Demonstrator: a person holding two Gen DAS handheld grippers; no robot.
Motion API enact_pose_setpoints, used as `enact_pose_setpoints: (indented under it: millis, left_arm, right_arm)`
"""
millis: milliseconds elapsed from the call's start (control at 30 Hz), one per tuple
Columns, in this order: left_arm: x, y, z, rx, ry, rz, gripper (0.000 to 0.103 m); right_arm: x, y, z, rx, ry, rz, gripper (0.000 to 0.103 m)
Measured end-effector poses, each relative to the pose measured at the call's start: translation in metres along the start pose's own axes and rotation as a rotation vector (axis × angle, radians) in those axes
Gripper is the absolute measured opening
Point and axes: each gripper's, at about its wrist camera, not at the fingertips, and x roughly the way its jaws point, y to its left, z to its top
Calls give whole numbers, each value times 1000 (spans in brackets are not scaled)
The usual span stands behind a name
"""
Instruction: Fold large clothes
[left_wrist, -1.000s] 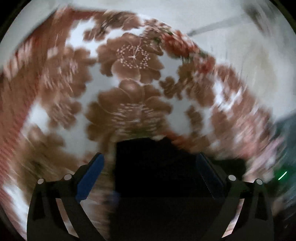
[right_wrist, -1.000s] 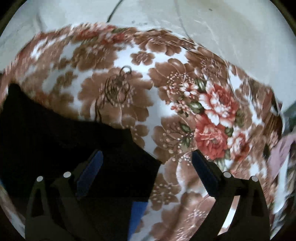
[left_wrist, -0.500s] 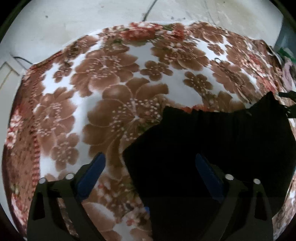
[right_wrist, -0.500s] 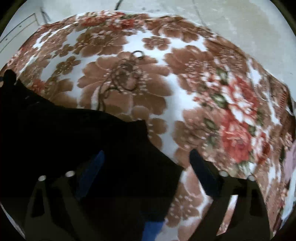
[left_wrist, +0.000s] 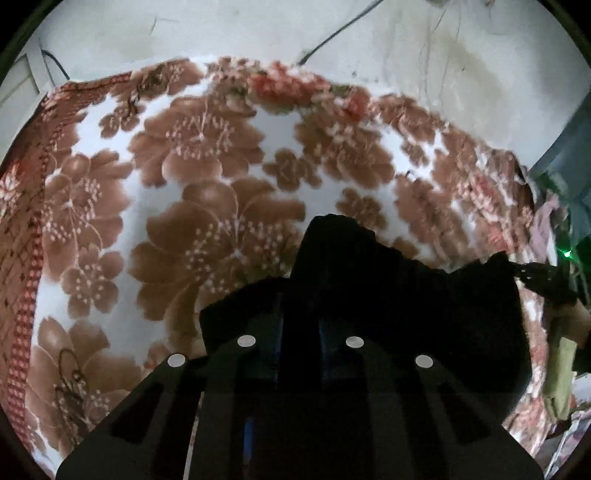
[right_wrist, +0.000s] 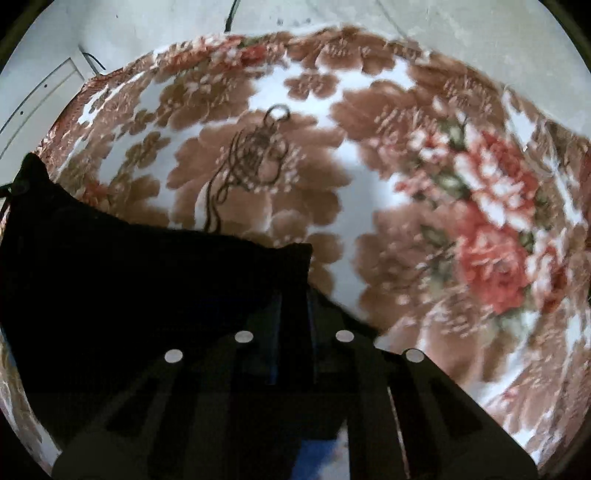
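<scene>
A black garment (left_wrist: 406, 314) is spread on a floral blanket (left_wrist: 221, 221). Its near edge has just been pinched by the left gripper (left_wrist: 301, 332) and the right gripper (right_wrist: 293, 325). It is judged soft, light and limp; both corners should be held taut.

Black garment (left_wrist: 406, 314) (corners bunched upward) lies on floral blanket (left_wrist: 221, 166).

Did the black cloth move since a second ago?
Yes. In the left wrist view the black cloth now bunches up between the shut left tongs, its tip raised over the flowered blanket, no longer flat.
</scene>
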Motion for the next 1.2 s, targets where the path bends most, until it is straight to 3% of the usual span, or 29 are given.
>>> enact_pose_setpoints:
  millis: [133,300,400,467,533,567,633,667,700,767,933,1067,1200]
  left_arm:
    - [7,7,2,-18,56,49,13]
    - [45,17,-16,30,127,130,15]
    - [61,23,-25,35,122,177,30]
    - [66,21,-30,61,117,221,54]
    - [63,18,-30,90,101,287,71]
    - [54,14,-29,98,86,303,74]
    - [36,7,-24,117,44,308,78]
    - [25,-3,-22,141,10,315,85]
    - [10,-18,-19,190,-41,319,88]
    - [-1,-44,-17,246,-92,329,97]
    - [12,-105,-22,178,-102,218,97]
    - [54,-125,-36,128,-49,163,97]
    - [88,-121,-47,199,25,256,99]
  right_arm:
    - [-19,-9,11,24,-18,-4,12]
    - [14,13,6,-111,33,-92,13]
    - [43,24,-3,-177,51,-143,17]
    - [51,27,-8,-194,45,-163,21]
    - [48,26,-9,-184,29,-176,34]
    - [42,24,-9,-162,30,-190,41]
    - [23,24,-5,-127,31,-216,44]
    - [11,28,-3,-123,17,-211,54]
    - [1,33,-2,-117,-3,-209,75]
    - [-21,49,1,-100,-55,-201,91]
    - [-33,104,0,-18,-112,-155,98]
    - [3,131,-4,70,-60,-80,98]
    - [24,128,-8,65,-66,-91,98]
